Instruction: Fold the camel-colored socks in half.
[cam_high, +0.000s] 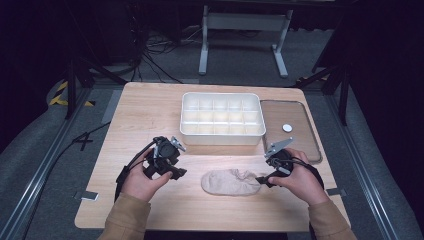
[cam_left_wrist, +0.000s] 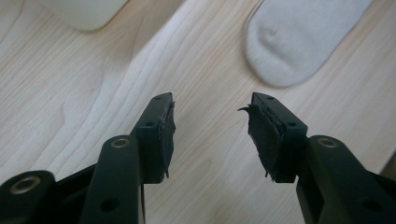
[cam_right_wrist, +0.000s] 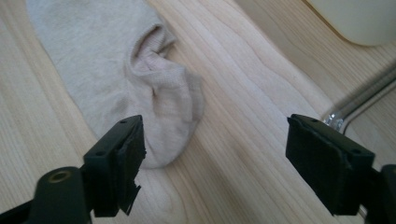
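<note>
A beige sock (cam_high: 230, 182) lies flat on the wooden table (cam_high: 150, 115) between my two hands. My left gripper (cam_high: 180, 172) sits just left of the sock's toe end, open, with bare wood between its pads. In the left gripper view the rounded toe of the sock (cam_left_wrist: 299, 37) lies ahead and to the right of the left gripper (cam_left_wrist: 212, 105). My right gripper (cam_high: 264, 180) is at the sock's cuff end, open wide. In the right gripper view the bunched cuff of the sock (cam_right_wrist: 126, 79) lies by one pad of the right gripper (cam_right_wrist: 215, 128), apart from it.
A white tray with several compartments (cam_high: 221, 134) stands behind the sock, mid-table. To its right lies a flat brown tray (cam_high: 300, 145) with a small white disc (cam_high: 287, 128) on it. The table's front edge is close to my hands.
</note>
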